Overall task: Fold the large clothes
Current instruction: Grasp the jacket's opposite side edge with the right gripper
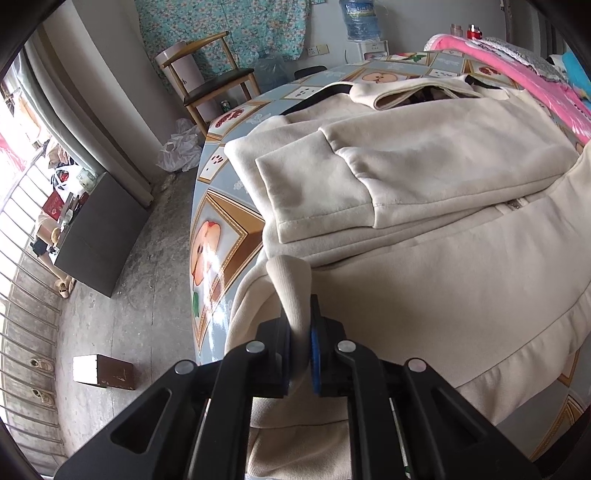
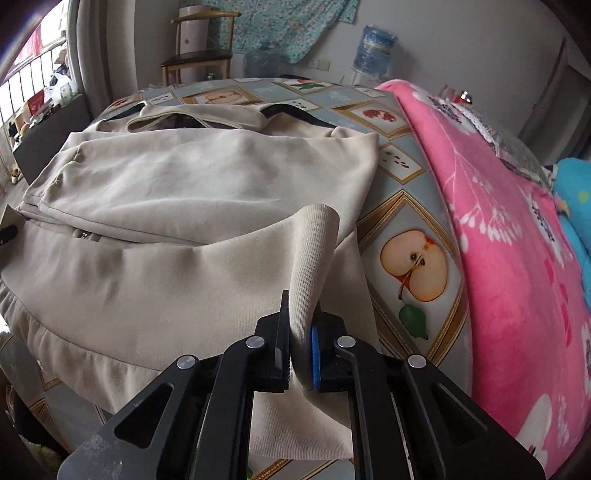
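On the left, past the worktop's edge, the left wrist view shows a grey concrete floor point(image 1: 147, 280) with a small brown and white box point(image 1: 103, 371) on it, a dark grey low cabinet point(image 1: 96, 236) by a metal window railing, a crumpled white plastic bag point(image 1: 181, 147) and a wooden chair with a dark seat point(image 1: 214, 77) in front of a hanging teal flowered cloth point(image 1: 221, 33)

The worktop covered in a glossy blue-grey cloth printed with framed apples point(image 1: 214, 243) carries the large cream fleece garment point(image 1: 424, 258), which lies spread across most of it. Its sleeves are folded in across the chest, its dark-lined collar lies at the far edge, and its ribbed hem lies along the near edge

The left gripper point(image 1: 301, 325) sits at the near left corner of the garment; its black jaws with a blue pad are narrowed and clamped on the ribbed hem, which stands up in a small fold between them

The right gripper point(image 2: 301, 328) sits at the near right corner of the same garment point(image 2: 184, 240); its jaws are pinched tight on a raised flap of ribbed hem, with the fabric pressed between them

To the right of the garment the apple-print cloth point(image 2: 413, 266) is bare, and beyond it lies a pink fleece blanket with white flowers point(image 2: 517, 258), then a turquoise cloth point(image 2: 576, 184) at the far right. A blue water bottle point(image 2: 375, 48) stands against the back wall
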Motion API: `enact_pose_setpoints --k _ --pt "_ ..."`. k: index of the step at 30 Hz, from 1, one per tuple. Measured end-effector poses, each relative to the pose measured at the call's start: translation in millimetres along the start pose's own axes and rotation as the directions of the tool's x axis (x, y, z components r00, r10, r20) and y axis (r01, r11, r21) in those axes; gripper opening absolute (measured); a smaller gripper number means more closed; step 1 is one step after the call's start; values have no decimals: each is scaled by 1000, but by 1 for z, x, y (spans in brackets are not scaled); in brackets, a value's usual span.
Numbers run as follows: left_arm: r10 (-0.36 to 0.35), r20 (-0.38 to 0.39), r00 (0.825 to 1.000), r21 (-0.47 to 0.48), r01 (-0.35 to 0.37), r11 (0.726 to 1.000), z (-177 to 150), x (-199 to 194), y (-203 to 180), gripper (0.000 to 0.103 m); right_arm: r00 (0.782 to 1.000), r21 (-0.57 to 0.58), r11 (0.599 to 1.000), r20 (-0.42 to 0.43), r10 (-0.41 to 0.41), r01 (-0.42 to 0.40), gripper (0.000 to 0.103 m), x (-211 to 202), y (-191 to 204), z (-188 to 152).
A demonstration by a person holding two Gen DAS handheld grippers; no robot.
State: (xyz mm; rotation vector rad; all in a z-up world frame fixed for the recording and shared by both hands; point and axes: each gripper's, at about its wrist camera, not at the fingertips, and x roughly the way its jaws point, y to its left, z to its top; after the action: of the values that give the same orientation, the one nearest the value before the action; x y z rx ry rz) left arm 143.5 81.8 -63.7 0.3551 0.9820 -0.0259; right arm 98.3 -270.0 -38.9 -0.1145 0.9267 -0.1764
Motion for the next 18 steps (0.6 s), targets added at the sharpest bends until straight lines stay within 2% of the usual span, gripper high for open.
enact_pose_setpoints --k 3,9,18 --pt "7 -12 1000 1 -7 1000 1 3 -1 8 1000 21 1000 -15 -10 10 9 6 1 -1" --pt "47 -23 999 8 -47 999 2 4 -6 8 998 -20 998 -13 -58 58 10 8 11 -3" --pt "73 -53 996 -12 -73 997 6 6 -9 8 1000 -1 1000 -16 -23 23 10 6 5 -6"
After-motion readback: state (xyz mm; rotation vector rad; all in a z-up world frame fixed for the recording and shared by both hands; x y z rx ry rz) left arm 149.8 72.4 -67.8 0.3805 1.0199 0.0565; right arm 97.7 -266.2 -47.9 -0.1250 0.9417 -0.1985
